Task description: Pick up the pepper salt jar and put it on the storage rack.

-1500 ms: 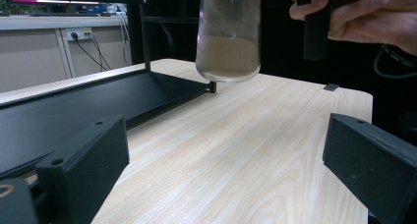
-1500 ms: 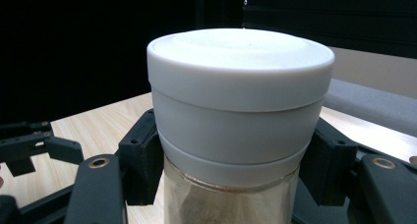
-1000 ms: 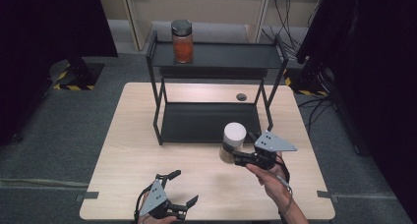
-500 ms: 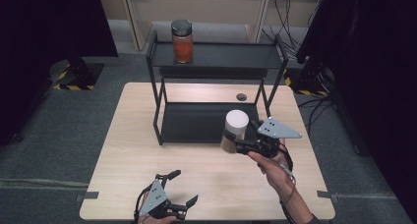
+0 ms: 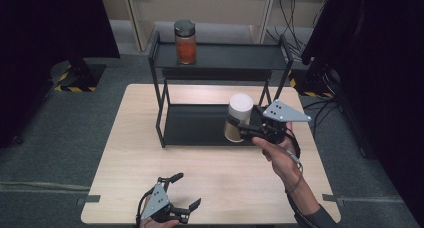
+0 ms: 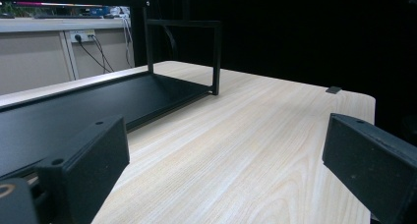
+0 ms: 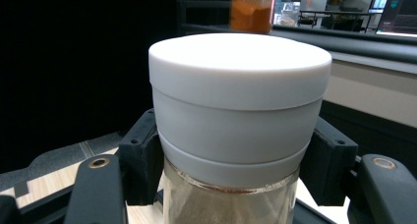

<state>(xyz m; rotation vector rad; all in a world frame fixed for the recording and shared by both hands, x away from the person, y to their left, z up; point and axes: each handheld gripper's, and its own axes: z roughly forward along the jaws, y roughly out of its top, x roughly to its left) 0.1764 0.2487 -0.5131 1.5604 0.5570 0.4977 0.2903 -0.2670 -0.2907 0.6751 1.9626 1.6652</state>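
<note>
Two tools, one load: my right tool point(image 5: 239, 129) is clenched on the white-lidded jar point(image 5: 238, 117), held clear above the rack's lower shelf point(image 5: 195, 125). Left tool point(image 5: 182, 192) rests released at 6 o'clock on the counter point(image 5: 240, 183). Next I judge a lift toward the top shelf point(image 5: 225, 55), beside the orange jar point(image 5: 185, 42) at 12 o'clock.

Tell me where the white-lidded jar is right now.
In the high view the white-lidded jar is clamped in the right gripper, held above the right end of the rack's lower shelf, below and right of the orange jar.
</note>
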